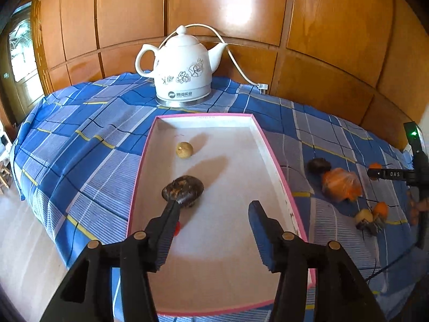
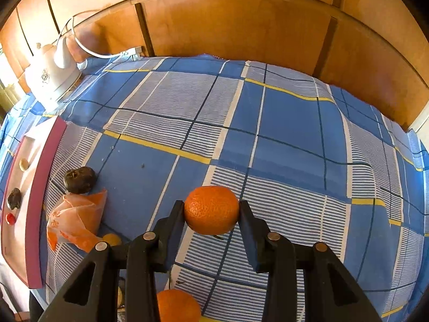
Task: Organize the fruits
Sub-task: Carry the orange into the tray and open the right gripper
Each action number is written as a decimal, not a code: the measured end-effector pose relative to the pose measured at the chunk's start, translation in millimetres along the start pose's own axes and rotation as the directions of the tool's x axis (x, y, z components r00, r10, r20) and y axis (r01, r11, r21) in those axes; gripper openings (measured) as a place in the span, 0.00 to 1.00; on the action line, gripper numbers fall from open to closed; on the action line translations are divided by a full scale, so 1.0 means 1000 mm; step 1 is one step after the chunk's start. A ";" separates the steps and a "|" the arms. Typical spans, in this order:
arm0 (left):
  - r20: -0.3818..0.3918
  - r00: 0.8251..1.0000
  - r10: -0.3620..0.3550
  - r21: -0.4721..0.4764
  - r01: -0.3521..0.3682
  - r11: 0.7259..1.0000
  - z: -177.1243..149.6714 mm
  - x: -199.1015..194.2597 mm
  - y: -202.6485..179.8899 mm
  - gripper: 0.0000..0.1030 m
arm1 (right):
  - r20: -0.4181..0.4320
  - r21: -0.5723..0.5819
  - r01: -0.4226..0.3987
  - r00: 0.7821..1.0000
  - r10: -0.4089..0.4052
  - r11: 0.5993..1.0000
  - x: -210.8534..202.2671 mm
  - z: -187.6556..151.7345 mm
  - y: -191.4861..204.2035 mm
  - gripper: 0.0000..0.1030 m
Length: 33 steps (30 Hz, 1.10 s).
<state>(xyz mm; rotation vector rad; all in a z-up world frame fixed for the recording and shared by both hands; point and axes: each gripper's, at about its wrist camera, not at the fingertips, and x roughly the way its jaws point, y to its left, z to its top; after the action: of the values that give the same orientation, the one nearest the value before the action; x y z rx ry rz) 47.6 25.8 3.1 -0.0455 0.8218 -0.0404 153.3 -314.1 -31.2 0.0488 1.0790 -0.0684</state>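
Gripping an orange [image 2: 211,209] at the centre of the right wrist view, the right gripper [image 2: 211,210] has its fingers [image 2: 175,220] pressed against both sides of the fruit, above the blue checked cloth [image 2: 281,139] covering the bench. A second orange [image 2: 177,306] shows at the bottom edge. To the left lie a dark fruit [image 2: 79,179] and an orange plastic bag [image 2: 75,221], just beside the pink-rimmed tray [image 2: 40,187].

Left wrist view: the left gripper [image 1: 214,206] hangs over the tray [image 1: 268,145] with fingers [image 1: 166,230] spread wide apart, grasping nothing. Its left fingertip sits against a dark wrinkled fruit [image 1: 183,189] lying in the tray; a small pale fruit [image 1: 184,149] rests further up, and a small red thing [image 1: 177,228] peeks out beside the left finger. A white kettle [image 1: 182,67] stands above the tray.
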 end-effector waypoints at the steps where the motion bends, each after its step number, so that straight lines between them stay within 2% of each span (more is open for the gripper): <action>1: -0.002 1.000 0.000 0.000 0.000 1.000 -0.001 0.000 0.000 0.54 | -0.002 -0.001 0.002 1.000 -0.002 1.000 0.001 0.000 0.000 0.39; 8: -0.015 1.000 0.005 -0.007 -0.005 1.000 -0.011 -0.001 0.005 0.54 | -0.008 -0.004 0.013 1.000 -0.013 1.000 0.004 -0.001 -0.002 0.39; 14: -0.020 1.000 0.021 -0.039 -0.021 0.999 -0.016 0.000 0.020 0.58 | 0.029 -0.007 0.010 1.000 -0.010 1.000 -0.007 0.003 0.000 0.39; 18: -0.021 0.999 0.035 -0.067 -0.037 0.997 -0.016 0.002 0.033 0.58 | 0.102 -0.050 -0.078 0.991 0.083 0.996 -0.039 0.010 0.023 0.39; 22: -0.022 0.999 0.041 -0.100 -0.043 0.994 -0.018 0.004 0.045 0.58 | 0.112 -0.178 -0.186 0.972 0.207 0.966 -0.060 0.011 0.079 0.39; 26: -0.013 0.999 0.038 -0.107 -0.040 0.993 -0.020 0.003 0.051 0.58 | 0.037 -0.294 -0.301 0.945 0.326 0.907 -0.057 0.005 0.149 0.39; 30: -0.015 0.999 0.034 -0.116 -0.036 0.993 -0.022 0.003 0.053 0.58 | -0.011 -0.348 -0.346 0.931 0.365 0.871 -0.048 0.000 0.206 0.39; 33: -0.021 0.999 0.028 -0.126 -0.031 0.992 -0.023 0.005 0.055 0.58 | -0.045 -0.368 -0.357 0.929 0.367 0.859 -0.031 0.000 0.247 0.39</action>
<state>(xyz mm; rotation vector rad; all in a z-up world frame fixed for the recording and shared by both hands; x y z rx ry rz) 34.8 80.2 -19.4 -0.1525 0.8436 0.0394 158.2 -67.3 -2.7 -0.0910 1.0245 0.4767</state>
